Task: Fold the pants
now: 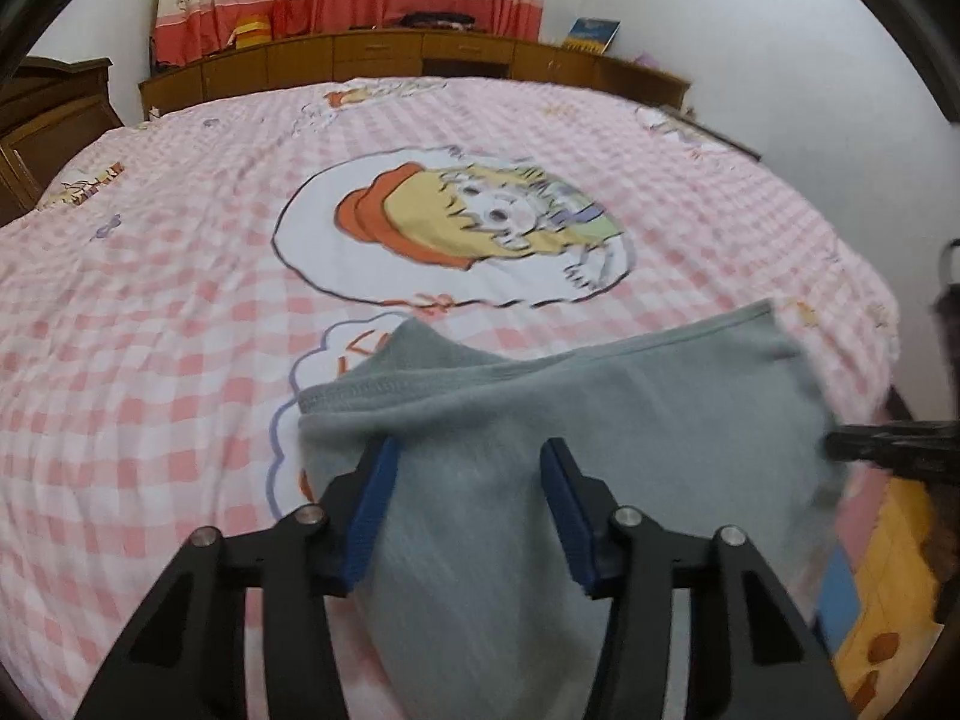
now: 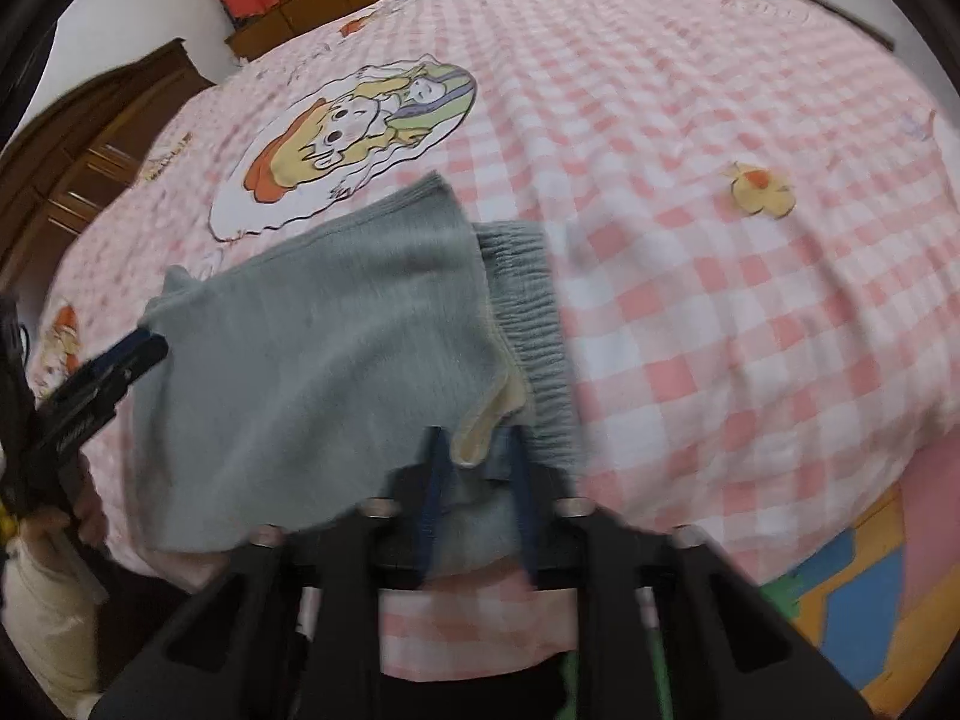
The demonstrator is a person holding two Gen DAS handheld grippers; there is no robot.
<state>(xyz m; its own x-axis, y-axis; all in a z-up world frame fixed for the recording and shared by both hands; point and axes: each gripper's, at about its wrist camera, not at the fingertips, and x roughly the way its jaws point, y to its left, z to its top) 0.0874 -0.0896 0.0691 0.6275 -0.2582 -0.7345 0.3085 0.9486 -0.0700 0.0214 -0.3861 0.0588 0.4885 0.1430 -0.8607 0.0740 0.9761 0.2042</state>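
Grey pants (image 1: 600, 396) lie folded on the pink checked bed sheet (image 1: 150, 360). My left gripper (image 1: 471, 450) stands over their near left part, its blue pads apart with the cloth between them and no clear pinch. In the right wrist view the pants (image 2: 312, 360) show a ribbed waistband (image 2: 528, 312) on the right and a pale lining at the near edge. My right gripper (image 2: 477, 444) is shut on that near edge. The left gripper (image 2: 153, 345) shows at the pants' left edge, and the right gripper (image 1: 834, 441) at their right edge.
A large cartoon print (image 1: 456, 228) marks the sheet beyond the pants. A wooden cabinet (image 1: 360, 54) under curtains runs along the far wall, with a wooden headboard (image 1: 48, 114) at the left. A colourful floor mat (image 2: 852, 576) lies beside the bed. A hand (image 2: 54, 522) holds the left gripper.
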